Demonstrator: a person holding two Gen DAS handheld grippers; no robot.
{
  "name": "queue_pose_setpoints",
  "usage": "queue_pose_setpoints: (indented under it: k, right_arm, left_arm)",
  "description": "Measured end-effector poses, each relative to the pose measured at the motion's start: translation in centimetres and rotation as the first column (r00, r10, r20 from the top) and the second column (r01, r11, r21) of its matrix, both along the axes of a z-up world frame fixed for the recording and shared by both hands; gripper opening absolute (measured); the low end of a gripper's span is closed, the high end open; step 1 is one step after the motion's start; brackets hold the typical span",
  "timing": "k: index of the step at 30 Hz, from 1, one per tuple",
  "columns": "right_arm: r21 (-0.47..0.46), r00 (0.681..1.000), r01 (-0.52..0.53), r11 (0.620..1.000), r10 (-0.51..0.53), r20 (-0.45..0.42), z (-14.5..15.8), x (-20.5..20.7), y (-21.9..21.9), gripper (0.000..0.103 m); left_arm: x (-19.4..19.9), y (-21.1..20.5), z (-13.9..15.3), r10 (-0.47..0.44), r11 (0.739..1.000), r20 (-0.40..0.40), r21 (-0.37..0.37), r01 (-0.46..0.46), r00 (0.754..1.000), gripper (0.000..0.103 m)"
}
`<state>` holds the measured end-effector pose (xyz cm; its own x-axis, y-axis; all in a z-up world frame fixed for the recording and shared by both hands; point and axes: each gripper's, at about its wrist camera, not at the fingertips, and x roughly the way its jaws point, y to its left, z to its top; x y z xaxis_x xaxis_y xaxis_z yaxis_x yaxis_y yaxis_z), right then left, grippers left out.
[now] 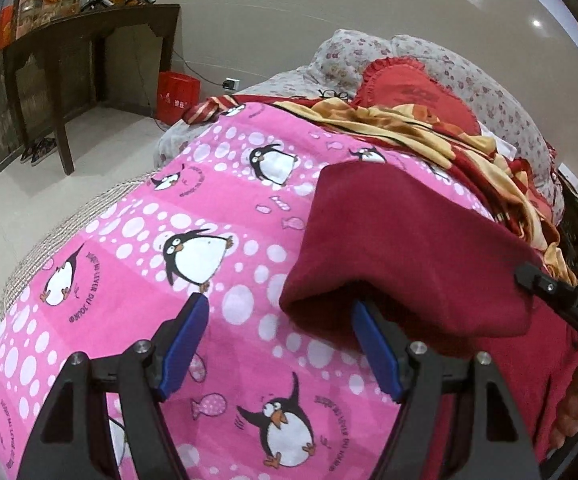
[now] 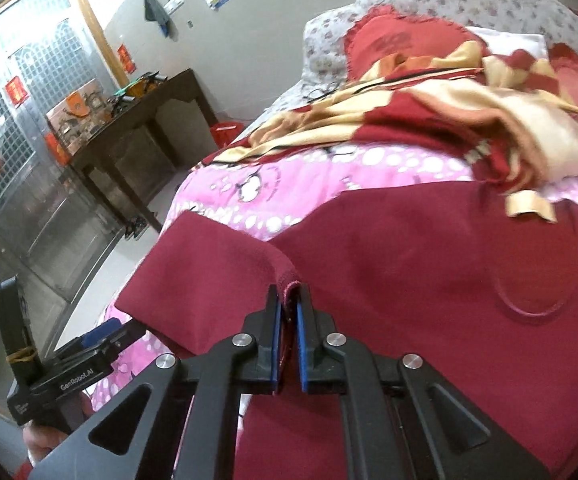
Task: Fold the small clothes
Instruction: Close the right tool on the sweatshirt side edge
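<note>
Although it lies on the pink penguin-print bed cover (image 1: 225,208), the dark red soft knit garment (image 2: 409,264) looks light and limp; right tool (image 2: 287,300) is clenched on its hemmed edge, left tool (image 1: 279,308) released beside a fold, best gripped at hems.

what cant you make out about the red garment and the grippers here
- Maroon garment: type unclear; the right wrist view's lower edge crops it.
- Left hand-held gripper: open; the garment fold covers its right fingertip, contact unclear.
- Right hand-held gripper: the left wrist view's right edge crops it.
</note>
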<state>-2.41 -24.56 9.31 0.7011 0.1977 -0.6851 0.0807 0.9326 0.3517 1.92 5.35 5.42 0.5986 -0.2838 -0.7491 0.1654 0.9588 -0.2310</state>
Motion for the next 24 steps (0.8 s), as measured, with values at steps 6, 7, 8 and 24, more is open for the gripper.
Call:
queue_pose_setpoints:
  k: [6, 7, 8, 24]
  right_arm:
    - [-0.005, 0.999, 0.048, 0.999, -0.048, -0.020, 0.0, -2.2, -3.0, 0.033]
    - [-0.003, 0.998, 0.054, 0.999, -0.054, -0.021, -0.1, -2.4, -3.3, 0.033]
    - [-0.004, 0.998, 0.062, 0.998, -0.062, -0.021, -0.1, -2.8, -3.7, 0.033]
    - [-0.029, 0.983, 0.183, 0.983, -0.183, -0.006, 1.2, -6.5, -8.8, 0.033]
  left_arm:
    - [-0.9, -1.3, 0.1, -0.035, 0.999, -0.003, 0.016, 0.035, 0.999, 0.077]
    - [-1.0, -1.6, 0.0, -0.041, 0.999, -0.005, 0.022, 0.041, 0.999, 0.077]
    - [-1.2, -1.8, 0.0, -0.046, 0.999, -0.007, 0.026, 0.047, 0.999, 0.077]
    - [-2.1, -3.9, 0.1, -0.086, 0.995, -0.012, 0.046, 0.086, 0.996, 0.077]
